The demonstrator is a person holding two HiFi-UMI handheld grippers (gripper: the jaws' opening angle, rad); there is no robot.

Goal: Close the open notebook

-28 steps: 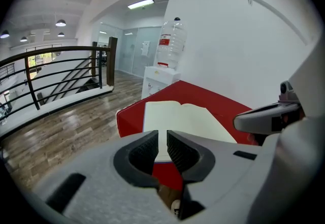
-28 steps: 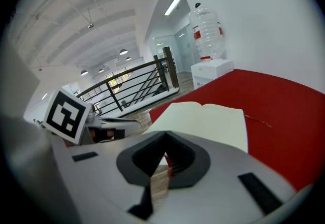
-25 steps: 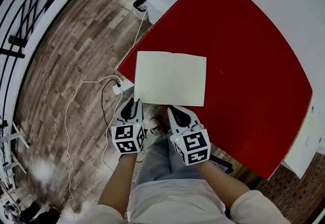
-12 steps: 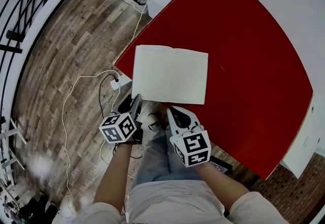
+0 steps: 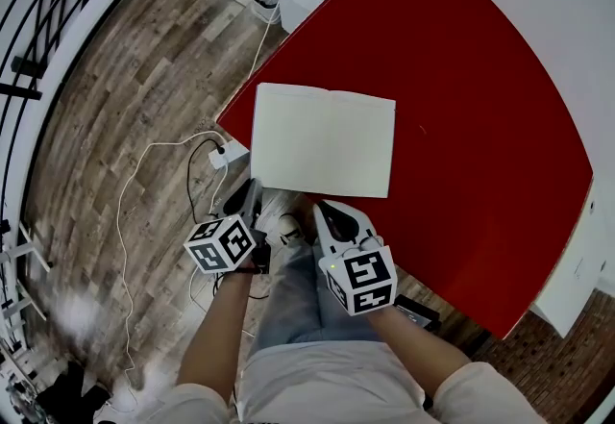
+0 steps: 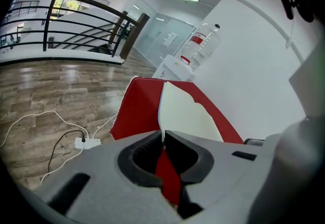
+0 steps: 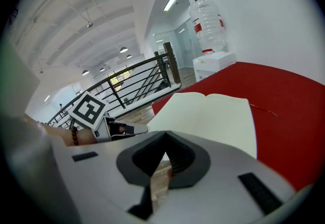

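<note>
The open cream-paged notebook (image 5: 324,140) lay flat at the red desk's (image 5: 480,124) near-left edge. The left gripper's (image 5: 252,187) fingers had just been closing and pinched its near-left corner. The right gripper's (image 5: 323,210) fingers were closed, empty.

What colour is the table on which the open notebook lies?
Red. The table shows best in the head view, under the cream notebook.

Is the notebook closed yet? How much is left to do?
Not yet; nothing is finished. The cream-paged open notebook lies flat on the red table, both pages showing. In hand: the left hand-held gripper has just been closing its jaws on the notebook's near left corner. The right hand-held gripper sits beside it, shut and empty. Left to do: lift that side and fold it over.
</note>
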